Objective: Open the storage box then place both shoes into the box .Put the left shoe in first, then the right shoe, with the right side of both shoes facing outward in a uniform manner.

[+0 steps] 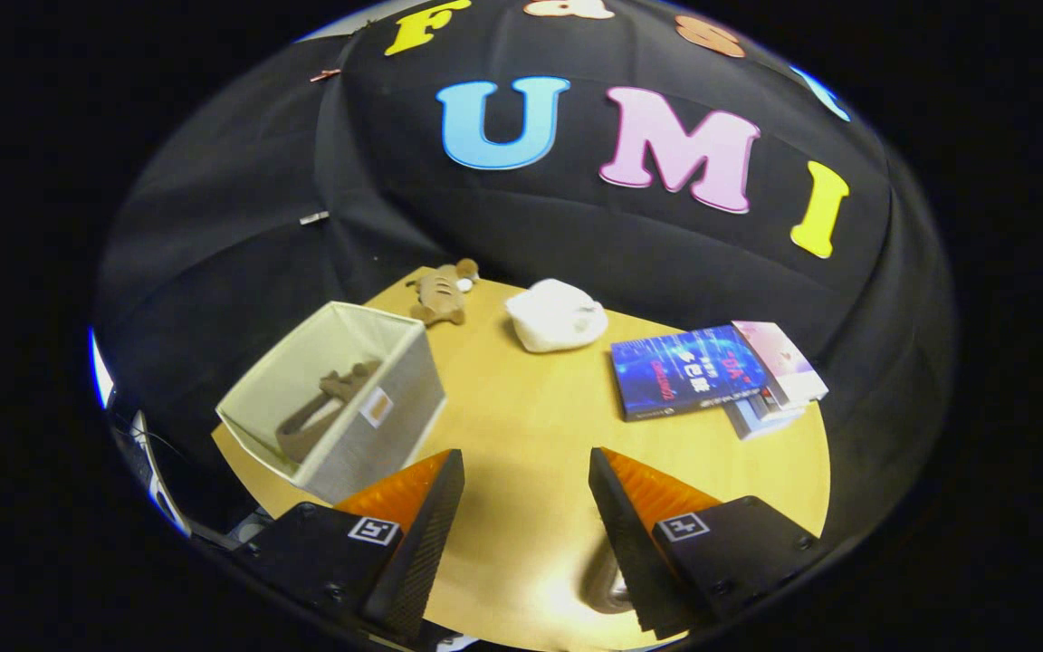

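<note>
Box open, brown shoe inside — jaws parted, holding nothing.

Storage box [336, 398] stands open on the table [531, 435], just ahead of the left finger of the gripper [526, 507]. One shoe [322, 412] seen in it for sure; a second I cannot make out, so the right shoe may be left. Count — one box, one plush toy [442, 292], one white bundle [556, 314], a small stack of books [712, 373].
</note>
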`<act>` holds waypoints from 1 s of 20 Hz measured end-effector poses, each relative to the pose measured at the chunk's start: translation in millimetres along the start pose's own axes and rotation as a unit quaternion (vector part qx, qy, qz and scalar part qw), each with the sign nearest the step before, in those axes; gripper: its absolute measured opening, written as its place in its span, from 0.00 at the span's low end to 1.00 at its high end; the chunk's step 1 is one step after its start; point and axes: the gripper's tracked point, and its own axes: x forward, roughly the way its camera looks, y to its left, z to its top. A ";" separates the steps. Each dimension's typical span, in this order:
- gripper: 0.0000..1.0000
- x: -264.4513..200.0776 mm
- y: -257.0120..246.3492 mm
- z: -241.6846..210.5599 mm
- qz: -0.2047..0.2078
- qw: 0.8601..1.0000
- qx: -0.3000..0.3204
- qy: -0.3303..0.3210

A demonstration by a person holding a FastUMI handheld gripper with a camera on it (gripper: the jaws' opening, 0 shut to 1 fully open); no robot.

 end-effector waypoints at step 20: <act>0.60 98.5 -144.9 -173.9 -0.073 0.985 0.058 0.143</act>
